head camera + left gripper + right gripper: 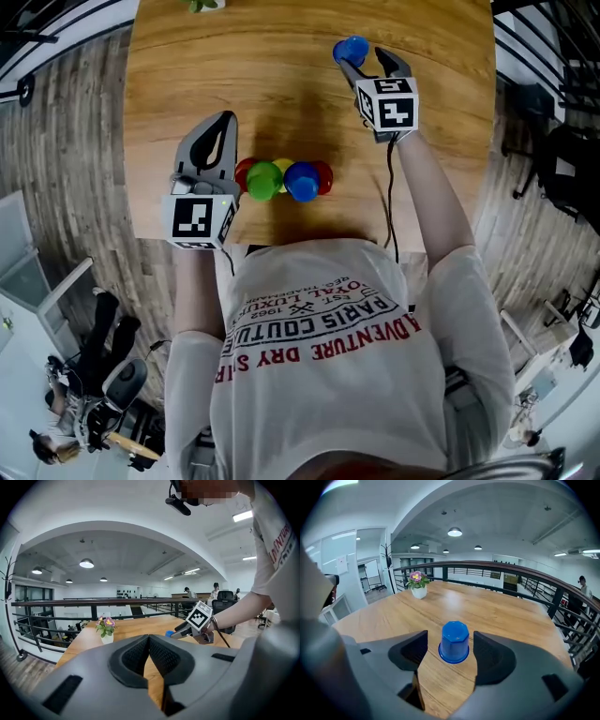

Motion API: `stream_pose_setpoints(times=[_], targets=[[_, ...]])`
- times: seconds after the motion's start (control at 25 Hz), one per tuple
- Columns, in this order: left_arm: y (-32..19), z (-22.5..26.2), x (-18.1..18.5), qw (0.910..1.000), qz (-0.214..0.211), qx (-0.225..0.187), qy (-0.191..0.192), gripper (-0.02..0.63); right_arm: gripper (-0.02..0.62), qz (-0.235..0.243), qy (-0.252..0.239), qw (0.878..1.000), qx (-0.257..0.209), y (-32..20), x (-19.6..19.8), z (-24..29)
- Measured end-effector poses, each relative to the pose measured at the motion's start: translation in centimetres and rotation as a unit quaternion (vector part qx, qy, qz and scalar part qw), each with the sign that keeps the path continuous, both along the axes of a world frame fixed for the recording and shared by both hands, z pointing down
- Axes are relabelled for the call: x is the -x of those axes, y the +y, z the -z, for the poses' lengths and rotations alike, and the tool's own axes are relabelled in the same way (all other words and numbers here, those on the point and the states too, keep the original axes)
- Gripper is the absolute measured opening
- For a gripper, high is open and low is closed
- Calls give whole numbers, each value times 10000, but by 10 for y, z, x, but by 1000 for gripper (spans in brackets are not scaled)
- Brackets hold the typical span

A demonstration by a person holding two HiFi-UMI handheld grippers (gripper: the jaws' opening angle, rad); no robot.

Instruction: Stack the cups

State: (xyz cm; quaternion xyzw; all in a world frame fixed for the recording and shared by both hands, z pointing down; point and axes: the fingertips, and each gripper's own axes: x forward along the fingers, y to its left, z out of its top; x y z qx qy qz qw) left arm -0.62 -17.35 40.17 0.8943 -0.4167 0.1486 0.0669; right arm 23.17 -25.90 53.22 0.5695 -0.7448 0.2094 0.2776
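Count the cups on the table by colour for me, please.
Blue: 2, far blue cup and near blue cup
Red: 2, left red cup and right red cup
Green: 1, green cup
Yellow: 1, yellow cup, mostly hidden
Total: 6 cups

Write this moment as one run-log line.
right gripper: open, straddling blue cup | left gripper: shut, empty | remaining cups: clustered together
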Motion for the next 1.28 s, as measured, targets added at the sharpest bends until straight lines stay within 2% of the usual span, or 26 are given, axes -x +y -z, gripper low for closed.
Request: stream_pose_setpoints(times=[0.24,0.44,0.56,0.72,0.88,1.28], targets=[[-4,-13,9,9997,190,166,-67,15,311,-61,65,9998,157,-16,-2,-23],[-4,-12,-11,9995,231,181,-91,15,308,-68,-19,9998,182,-19,-20,-25],[-3,-12,-14,9996,180,181,-102,15,256,-20,-108,9997,236,-18,-19,-25],[-2,-11,-10,9997,136,183,-102,15,255,54,-131,9996,242,-14,-15,-22],[-5,-8,-12,9997,88,179,-112,15,253,100,-164,9997,135,-12,-16,-7],[4,12,10,9996,-292,-46,46,15,252,151,-238,9996,-21,26,24,55]])
